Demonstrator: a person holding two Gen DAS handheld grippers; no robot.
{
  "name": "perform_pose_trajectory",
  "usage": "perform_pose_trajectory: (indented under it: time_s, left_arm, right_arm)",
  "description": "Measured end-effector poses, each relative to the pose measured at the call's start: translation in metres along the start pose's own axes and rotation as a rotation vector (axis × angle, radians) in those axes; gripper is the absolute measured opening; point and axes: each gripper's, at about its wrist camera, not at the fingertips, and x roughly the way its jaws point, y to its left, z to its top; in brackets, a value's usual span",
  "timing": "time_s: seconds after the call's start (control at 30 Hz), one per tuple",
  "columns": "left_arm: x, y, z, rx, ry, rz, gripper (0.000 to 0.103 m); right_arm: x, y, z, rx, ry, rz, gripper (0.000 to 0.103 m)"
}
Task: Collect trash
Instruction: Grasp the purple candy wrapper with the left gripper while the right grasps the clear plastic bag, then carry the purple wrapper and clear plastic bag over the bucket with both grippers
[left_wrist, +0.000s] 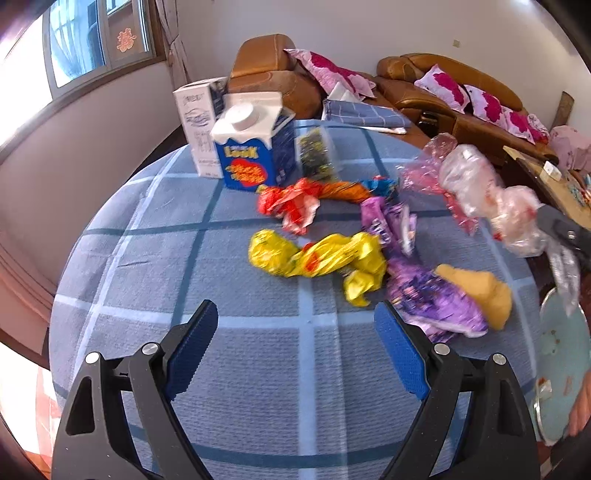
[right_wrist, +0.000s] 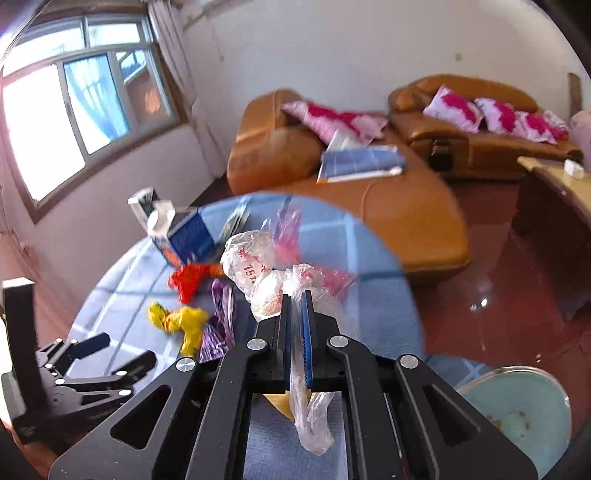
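Right wrist view: right claw (right_wrist: 296, 295) clamps the clear bag (right_wrist: 258, 273), lifted above the table's (left_wrist: 258, 369) right edge; next, carry it to a bin. Left claw (left_wrist: 295, 321) gapes empty near the wrappers (left_wrist: 317, 254).

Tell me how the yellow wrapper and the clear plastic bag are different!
The yellow wrapper lies on the table; the clear plastic bag is pinched in the right gripper. The yellow wrapper is solid, shiny yellow; the clear plastic bag is see-through with red print. Nothing touches the yellow wrapper, since the left gripper is open and short of it. Both are crumpled trash.
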Motion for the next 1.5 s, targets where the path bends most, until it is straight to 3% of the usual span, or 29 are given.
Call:
perform_pose_trajectory:
  time_s: [0.4,0.47,0.53,0.6,0.7,0.8,1.1,1.5]
  left_arm:
    - [0.019,-0.064,0.018,0.022,0.012,-0.084,0.084]
    - [0.028,-0.071,0.018,0.028,0.028,-0.073,0.078]
    - [0.038,-0.072,0.017,0.024,0.064,-0.081,0.064]
    - [0.042,-0.070,0.013,0.020,0.072,-0.093,0.060]
    - [0.039,-0.069,0.010,0.035,0.076,-0.117,0.037]
    - [0.035,-0.064,0.008,0.035,0.083,-0.139,0.031]
    - [-0.013,-0.032,-0.010,0.055,0.014,-0.193,0.030]
    - [-0.052,-0.018,-0.037,0.089,-0.021,-0.131,0.031]
  right_arm:
    - [-0.058,-0.022,-0.023,0.039,-0.125,-0.178,0.006]
    - [-0.061,-0.026,-0.026,0.051,-0.124,-0.181,0.006]
    - [-0.060,-0.028,-0.028,0.061,-0.117,-0.184,0.006]
    - [-0.059,-0.030,-0.030,0.068,-0.112,-0.185,0.006]
    - [-0.059,-0.031,-0.032,0.084,-0.110,-0.183,0.006]
    - [-0.063,-0.030,-0.036,0.101,-0.114,-0.177,0.006]
    - [-0.085,-0.018,-0.053,0.123,-0.134,-0.192,0.006]
    - [-0.111,-0.005,-0.077,0.140,-0.143,-0.225,0.006]
